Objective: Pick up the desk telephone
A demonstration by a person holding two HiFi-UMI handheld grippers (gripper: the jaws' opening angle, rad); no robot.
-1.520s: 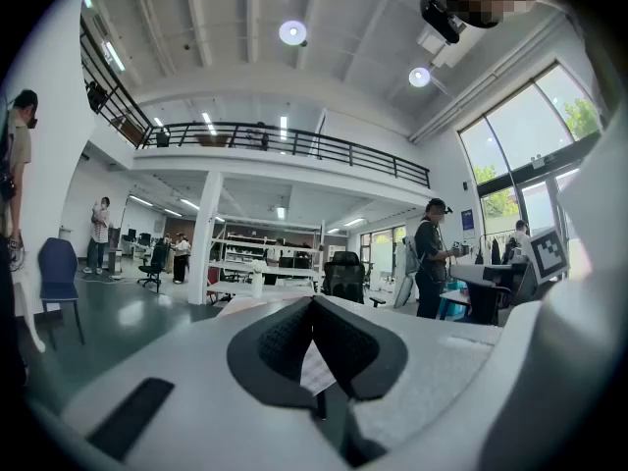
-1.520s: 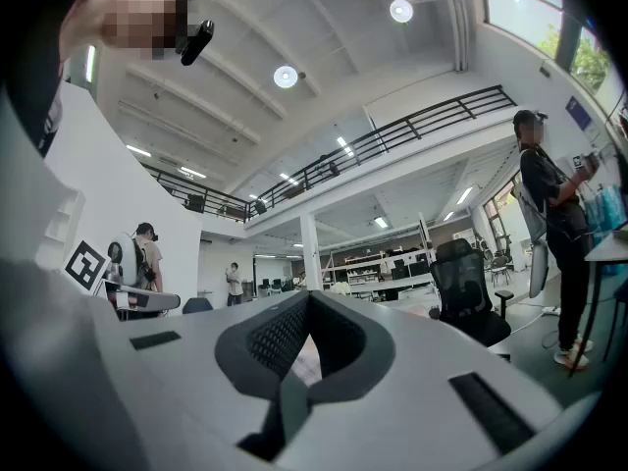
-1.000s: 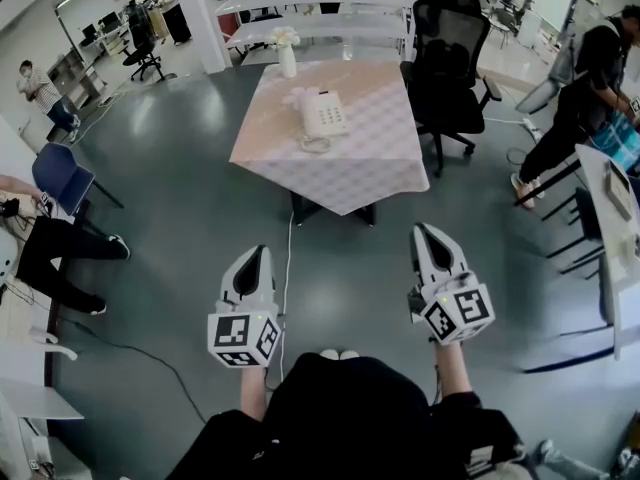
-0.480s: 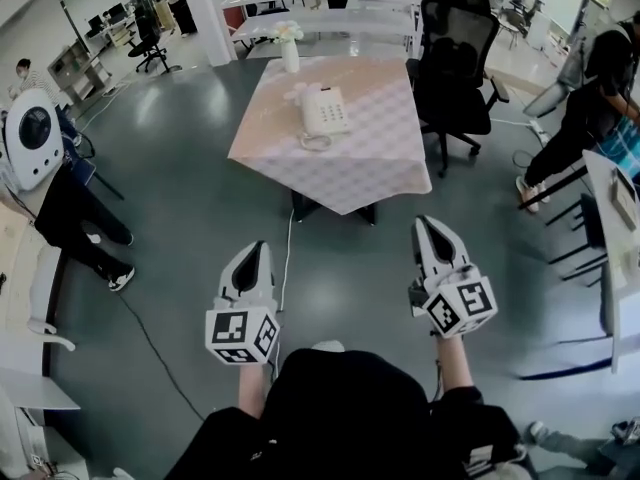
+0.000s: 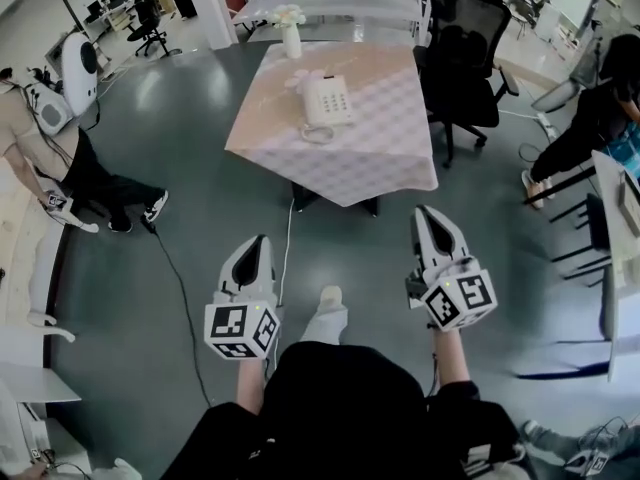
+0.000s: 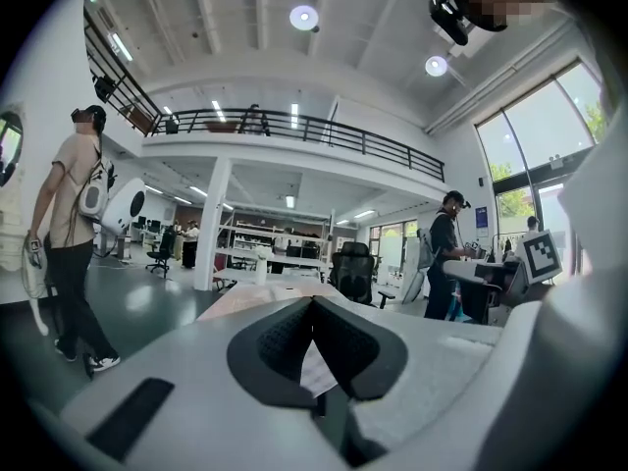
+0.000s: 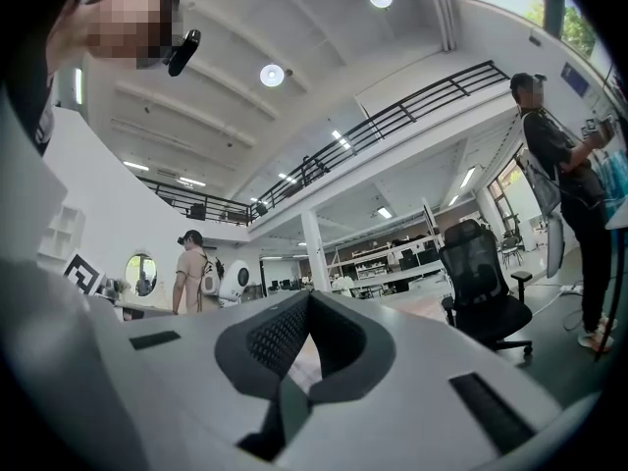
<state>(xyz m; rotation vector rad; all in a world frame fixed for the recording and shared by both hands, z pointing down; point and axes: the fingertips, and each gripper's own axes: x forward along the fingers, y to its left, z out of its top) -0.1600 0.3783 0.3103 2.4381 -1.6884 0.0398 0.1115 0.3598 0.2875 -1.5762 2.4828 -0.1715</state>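
Note:
A white desk telephone (image 5: 326, 100) with a coiled cord lies on a table with a pale checked cloth (image 5: 390, 163), far ahead in the head view. My left gripper (image 5: 260, 240) and right gripper (image 5: 424, 212) are both held out over the grey floor, well short of the table. Both are shut with nothing between the jaws. In the left gripper view the jaws (image 6: 314, 300) meet at the tips, with the table edge beyond. The right gripper view shows its jaws (image 7: 307, 295) closed too.
A white vase of flowers (image 5: 290, 32) stands at the table's far end. A black office chair (image 5: 466, 58) sits right of the table. A person (image 5: 60, 158) stands at the left, another (image 5: 590, 128) bends at the right. A cable (image 5: 170, 278) runs across the floor.
The table and telephone have drawn nearer and lower in the head view as I walk forward. The person at the left has shifted. Both grippers stay shut.

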